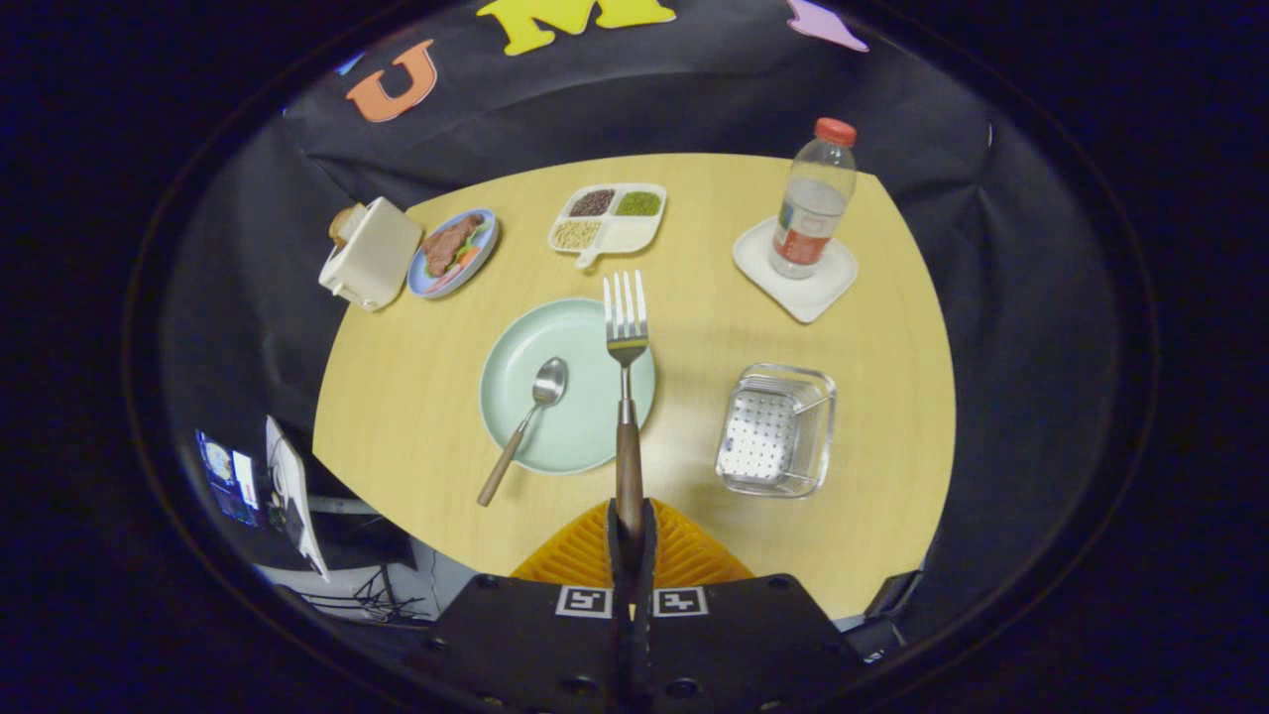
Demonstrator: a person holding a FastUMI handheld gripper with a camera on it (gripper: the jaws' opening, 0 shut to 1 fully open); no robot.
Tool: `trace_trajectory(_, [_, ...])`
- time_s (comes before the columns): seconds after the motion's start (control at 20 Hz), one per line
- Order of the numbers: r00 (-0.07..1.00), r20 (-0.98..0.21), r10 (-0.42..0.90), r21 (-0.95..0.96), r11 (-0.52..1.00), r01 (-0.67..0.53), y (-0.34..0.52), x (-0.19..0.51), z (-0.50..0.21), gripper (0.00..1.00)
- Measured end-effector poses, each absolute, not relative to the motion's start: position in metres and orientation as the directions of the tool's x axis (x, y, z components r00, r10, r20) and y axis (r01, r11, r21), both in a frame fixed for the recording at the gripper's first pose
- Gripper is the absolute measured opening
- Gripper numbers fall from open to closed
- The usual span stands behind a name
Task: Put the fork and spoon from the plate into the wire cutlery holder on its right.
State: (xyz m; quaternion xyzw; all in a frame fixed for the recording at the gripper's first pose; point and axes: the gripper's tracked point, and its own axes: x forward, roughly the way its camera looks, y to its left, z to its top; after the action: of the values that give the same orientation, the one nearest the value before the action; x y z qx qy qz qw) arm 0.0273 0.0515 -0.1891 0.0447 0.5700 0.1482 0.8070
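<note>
Gripping fork by its wooden handle, gripper fingers clamped together on it, lifted above plate | spoon lay on plate | wire cutlery holder to the right held nothing | both utensils left to place

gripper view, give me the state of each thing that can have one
gripper: shut on the fork handle
fork: lifted above the table, tines pointing away
spoon: lying bowl on the plate, handle over the rim
plate: on the table, holds the spoon
wire cutlery holder: upright, empty
bottle: upright on a white coaster, cap on
divided dish: three sections filled
</note>
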Motion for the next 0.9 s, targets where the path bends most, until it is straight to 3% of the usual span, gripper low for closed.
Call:
trace_trajectory(0.3, [0.211, -0.947, 0.243, 0.228, 0.969, -0.090, -0.008, 0.005, -0.183, 0.00])
trace_trajectory(0.7, [0.097, -0.964, 0.247, 0.247, 0.969, -0.016, -0.016, -0.014, -0.209, 0.01])
trace_trajectory(0.9, [0.090, -0.965, 0.248, 0.252, 0.967, 0.041, -0.017, -0.007, -0.217, 0.03])
